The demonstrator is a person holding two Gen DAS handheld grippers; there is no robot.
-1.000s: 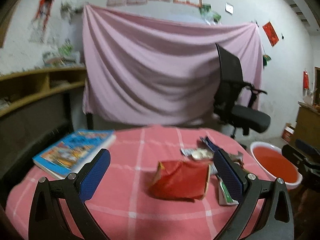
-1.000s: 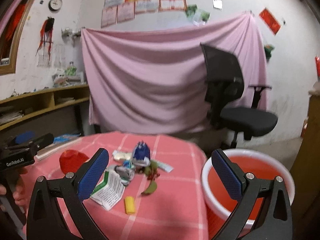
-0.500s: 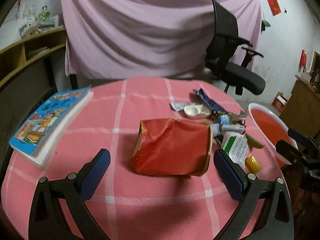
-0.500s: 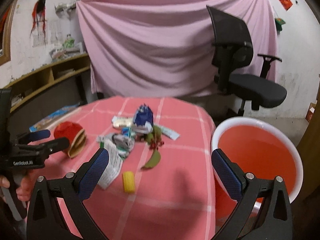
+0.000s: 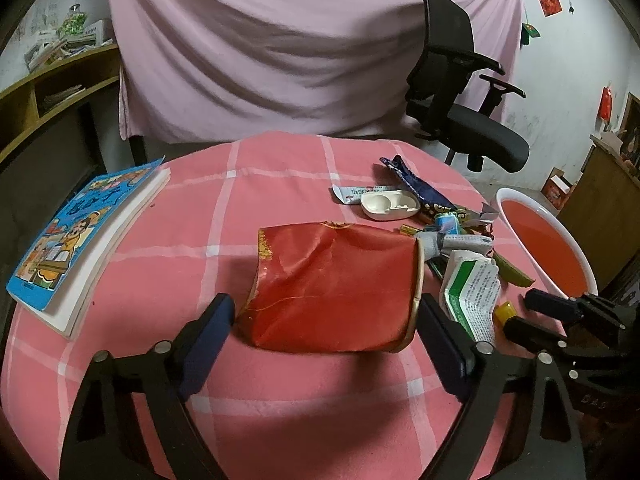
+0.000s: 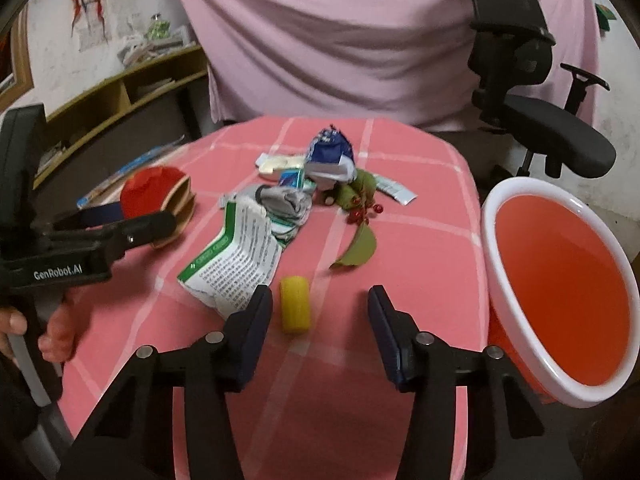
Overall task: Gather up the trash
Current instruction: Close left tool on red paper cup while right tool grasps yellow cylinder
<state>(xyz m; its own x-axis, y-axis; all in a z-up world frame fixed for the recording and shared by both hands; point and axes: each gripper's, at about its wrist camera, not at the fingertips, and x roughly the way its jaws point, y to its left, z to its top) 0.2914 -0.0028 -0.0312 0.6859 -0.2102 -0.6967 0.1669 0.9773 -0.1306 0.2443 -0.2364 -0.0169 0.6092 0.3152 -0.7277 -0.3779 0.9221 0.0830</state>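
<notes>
A crushed red paper cup lies on its side on the pink checked tablecloth. My left gripper is open, one finger on each side of the cup; contact is unclear. The cup also shows in the right wrist view. My right gripper is open, low over the table, with a small yellow cap just inside its left finger. A green and white paper leaflet, crumpled wrappers, a leaf and red berries lie beyond. A red bin with a white rim stands right of the table.
A blue picture book lies at the table's left edge. A white plastic tray sits among the wrappers. A black office chair stands behind, before a pink hanging sheet. Wooden shelves are at the left.
Both grippers moved forward and down toward the table. The left gripper's fingers now flank the red cup. The right gripper's fingers have narrowed and reached the yellow cap.
</notes>
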